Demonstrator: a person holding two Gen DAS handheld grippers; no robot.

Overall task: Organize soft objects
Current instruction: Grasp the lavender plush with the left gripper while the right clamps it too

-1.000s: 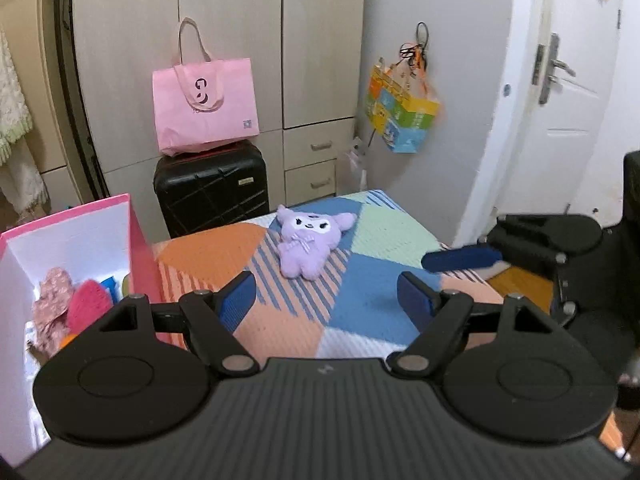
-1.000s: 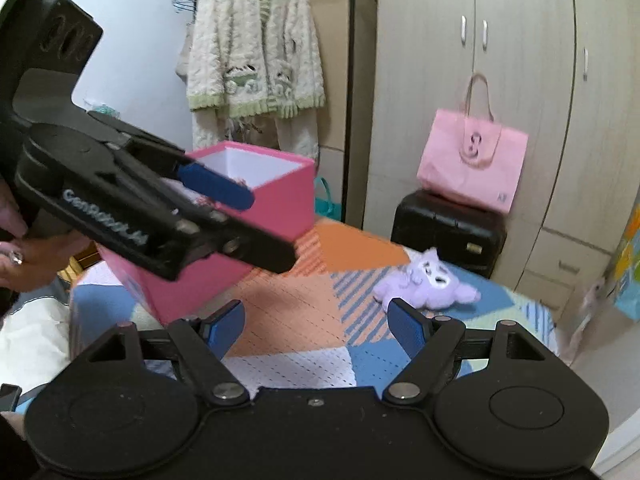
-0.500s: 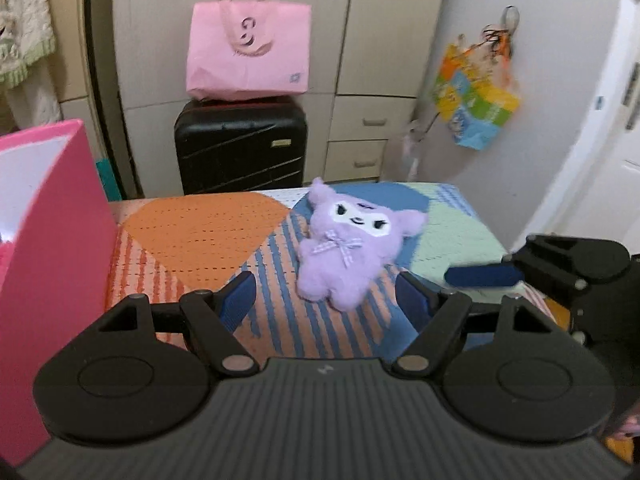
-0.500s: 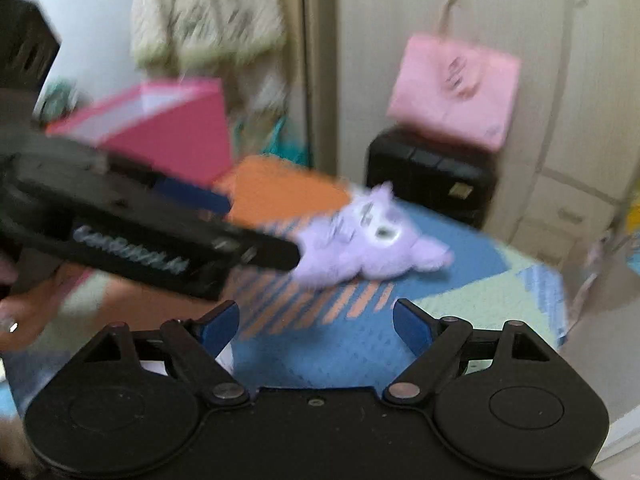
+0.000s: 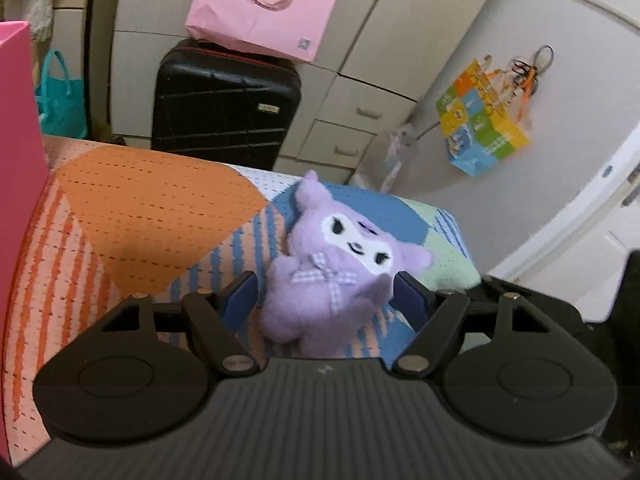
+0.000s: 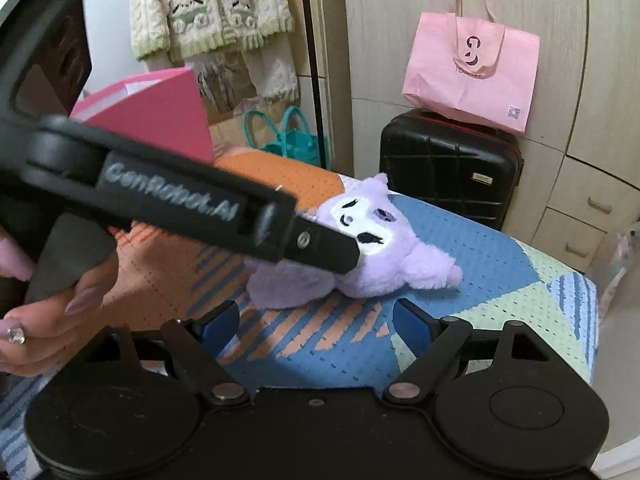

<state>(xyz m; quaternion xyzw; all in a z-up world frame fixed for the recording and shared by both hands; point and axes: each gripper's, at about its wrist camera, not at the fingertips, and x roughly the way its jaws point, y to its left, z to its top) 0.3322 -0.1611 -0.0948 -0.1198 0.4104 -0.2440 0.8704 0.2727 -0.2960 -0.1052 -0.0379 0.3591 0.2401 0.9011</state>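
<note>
Taking the purple plush toy (image 5: 336, 280) as the landmark, the pink box (image 5: 18, 168) stood well to its left at the edge of the patchwork bed cover (image 5: 152, 208), on which the toy lay face up; the left gripper (image 5: 326, 296) had its blue pads either side of the toy's body, the fingers having just been closing, the right pad touching or nearly touching an arm, the left pad a little apart from the fluff, so no grip was yet made; behind the toy stood a black suitcase (image 5: 224, 100) with a pink bag (image 5: 264, 8) on top; the right gripper (image 6: 316, 326) hung just short of the toy, fingers spread wide and empty; the step in hand seemed to be picking up the toy; next, I judged, the left fingers would need to squeeze the soft body firmly, then lift and carry it left to the box
</note>
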